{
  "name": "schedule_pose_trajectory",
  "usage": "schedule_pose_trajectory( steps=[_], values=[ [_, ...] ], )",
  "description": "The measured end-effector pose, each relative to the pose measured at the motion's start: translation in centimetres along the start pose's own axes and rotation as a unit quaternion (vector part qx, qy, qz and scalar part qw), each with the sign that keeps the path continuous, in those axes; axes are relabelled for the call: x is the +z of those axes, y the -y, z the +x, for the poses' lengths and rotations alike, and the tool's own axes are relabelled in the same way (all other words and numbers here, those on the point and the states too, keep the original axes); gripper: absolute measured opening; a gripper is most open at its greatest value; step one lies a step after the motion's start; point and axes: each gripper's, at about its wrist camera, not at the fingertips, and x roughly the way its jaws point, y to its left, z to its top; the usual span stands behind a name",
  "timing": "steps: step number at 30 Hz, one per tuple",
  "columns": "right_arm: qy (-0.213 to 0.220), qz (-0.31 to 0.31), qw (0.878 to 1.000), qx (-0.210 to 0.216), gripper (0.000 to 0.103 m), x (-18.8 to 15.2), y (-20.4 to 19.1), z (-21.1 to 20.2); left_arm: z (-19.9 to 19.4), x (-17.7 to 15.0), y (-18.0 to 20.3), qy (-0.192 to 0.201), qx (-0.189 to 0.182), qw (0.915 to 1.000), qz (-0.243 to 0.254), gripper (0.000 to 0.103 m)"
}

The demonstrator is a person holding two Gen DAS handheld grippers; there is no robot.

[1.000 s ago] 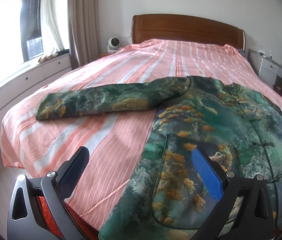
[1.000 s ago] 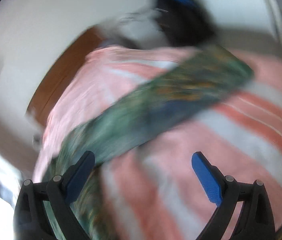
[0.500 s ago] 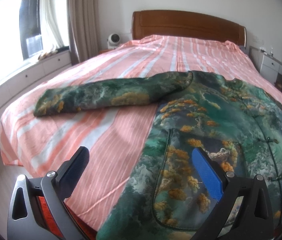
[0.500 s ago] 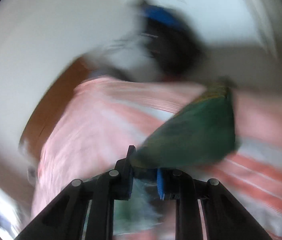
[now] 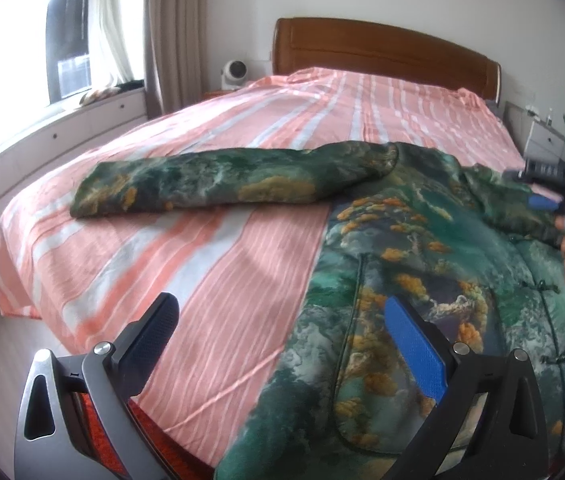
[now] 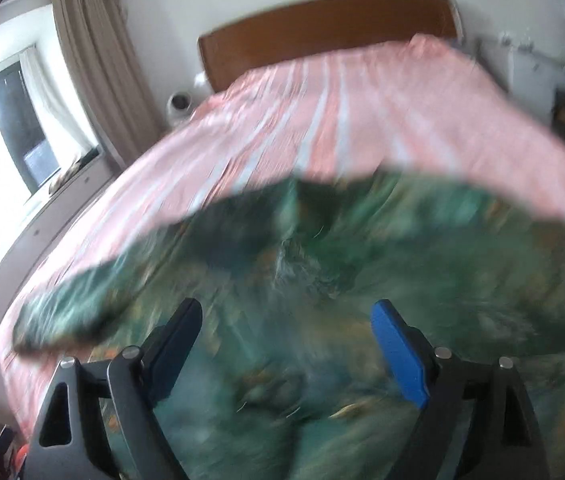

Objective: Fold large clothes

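left gripper (image 5: pixel 282 344): fingers wide apart, nothing between them; hovers low over near bed edge, aimed at the headboard (image 5: pixel 382 54), straddling the jacket's left hem.
right gripper (image 6: pixel 284 342): fingers spread wide, holding nothing; poised above the jacket body, pointing up the bed. View is blurred.
jacket (image 5: pixel 434 280): green landscape-print, flat on right half of the striped pink bedsheet (image 5: pixel 210 280).
left sleeve (image 5: pixel 222 182): stretched out leftward across the sheet.
right sleeve (image 5: pixel 518 208): lies on the jacket body, far right.

jacket (image 5: pixel 422 248) on bed (image 5: pixel 210 264) (sleeve (image 5: pixel 218 184) leftward)
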Motion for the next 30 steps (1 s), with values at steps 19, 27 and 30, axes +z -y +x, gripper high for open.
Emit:
schedule_pose_trajectory(
  steps=[19,27,30],
  values=[
    [0.034,-0.161,0.986,-0.035,0.087,-15.3,1.7,-13.8,-1.4,-0.2,1.4,0.015,0.013,0.9996,0.018,0.102],
    [0.111,-0.142,0.973,-0.142,0.088,-19.9,4.4,-18.5,-1.7,-0.2,2.0,0.025,0.025,0.9989,0.031,0.102],
    [0.126,-0.141,0.971,-0.149,0.089,-19.9,4.9,-19.4,-1.7,-0.1,1.6,0.022,0.029,0.9991,0.023,0.102]
  ],
)
